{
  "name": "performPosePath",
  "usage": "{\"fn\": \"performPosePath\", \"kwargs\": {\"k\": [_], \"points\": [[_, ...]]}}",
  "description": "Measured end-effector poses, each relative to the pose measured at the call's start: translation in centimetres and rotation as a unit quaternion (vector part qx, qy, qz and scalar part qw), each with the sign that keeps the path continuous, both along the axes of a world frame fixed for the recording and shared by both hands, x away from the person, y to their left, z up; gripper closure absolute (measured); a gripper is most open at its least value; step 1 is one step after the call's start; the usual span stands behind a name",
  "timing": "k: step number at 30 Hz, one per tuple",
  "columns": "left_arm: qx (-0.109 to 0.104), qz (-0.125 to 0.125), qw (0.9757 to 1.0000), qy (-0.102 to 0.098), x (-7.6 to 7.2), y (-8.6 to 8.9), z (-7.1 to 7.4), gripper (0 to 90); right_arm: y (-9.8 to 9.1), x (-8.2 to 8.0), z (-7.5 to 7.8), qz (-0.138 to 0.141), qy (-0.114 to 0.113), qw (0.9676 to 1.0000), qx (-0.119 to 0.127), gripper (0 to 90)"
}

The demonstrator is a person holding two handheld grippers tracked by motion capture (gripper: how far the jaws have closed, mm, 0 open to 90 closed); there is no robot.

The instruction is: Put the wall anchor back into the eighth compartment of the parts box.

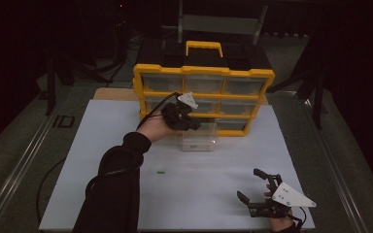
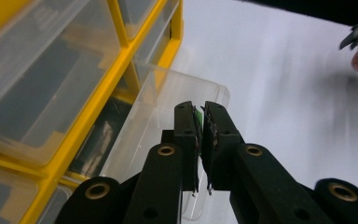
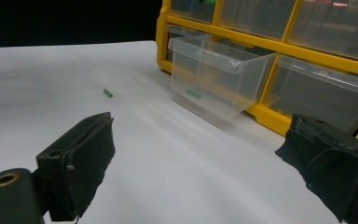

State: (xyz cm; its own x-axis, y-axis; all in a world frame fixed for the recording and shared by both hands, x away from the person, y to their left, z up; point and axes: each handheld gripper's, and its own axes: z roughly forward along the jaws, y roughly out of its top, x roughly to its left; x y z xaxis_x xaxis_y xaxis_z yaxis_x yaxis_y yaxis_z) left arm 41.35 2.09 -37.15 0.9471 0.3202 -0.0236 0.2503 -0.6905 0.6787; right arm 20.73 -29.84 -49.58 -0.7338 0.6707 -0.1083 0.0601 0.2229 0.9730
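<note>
A small green piece is pinched between the closed jaws of the left gripper, right above the clear plastic drawer pulled out from the yellow organiser cabinet. I judge a drop is next: open over the drawer. Another green piece lies inside, its shape unclear; a third sits on the white table well before the drawer. The right gripper, farther off, gapes empty.

Lab-like recording space, suggested by black-curtained dark surroundings, a white board laid on a grey bench, a metal frame behind, a yellow parts organiser set up.
</note>
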Motion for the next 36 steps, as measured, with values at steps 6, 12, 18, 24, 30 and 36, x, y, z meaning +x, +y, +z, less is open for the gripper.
{"fn": "performPosePath", "kwargs": {"k": [6, 12, 18, 24, 30, 36], "points": [[0.011, 0.003, 0.9999, 0.007, 0.2, -0.5, -0.8, 83.5, 0.0, 0.0, 0.0, 0.001, 0.000, 1.0000, 0.000, 8.1], [0.033, 0.013, 0.9992, 0.019, 0.5, -0.8, -1.9, 83.4, 0.0, 0.0, 0.0, 0.001, -0.002, 1.0000, 0.001, 8.1], [0.052, 0.021, 0.9981, 0.028, 0.8, -1.2, -3.1, 83.4, 0.0, 0.0, 0.1, 0.001, -0.002, 1.0000, 0.000, 8.1], [0.059, 0.036, 0.9973, 0.026, 1.1, -1.4, -3.7, 82.7, 0.0, 0.0, 0.0, 0.002, -0.001, 1.0000, 0.002, 8.1], [0.051, 0.041, 0.9974, 0.032, 1.0, -1.1, -3.5, 51.7, 0.0, 0.0, 0.0, 0.002, 0.002, 1.0000, 0.001, 8.1], [0.040, 0.050, 0.9973, 0.037, 0.6, -0.4, -3.0, 10.9, 0.0, 0.0, 0.0, 0.002, 0.003, 1.0000, -0.002, 8.1]]}}
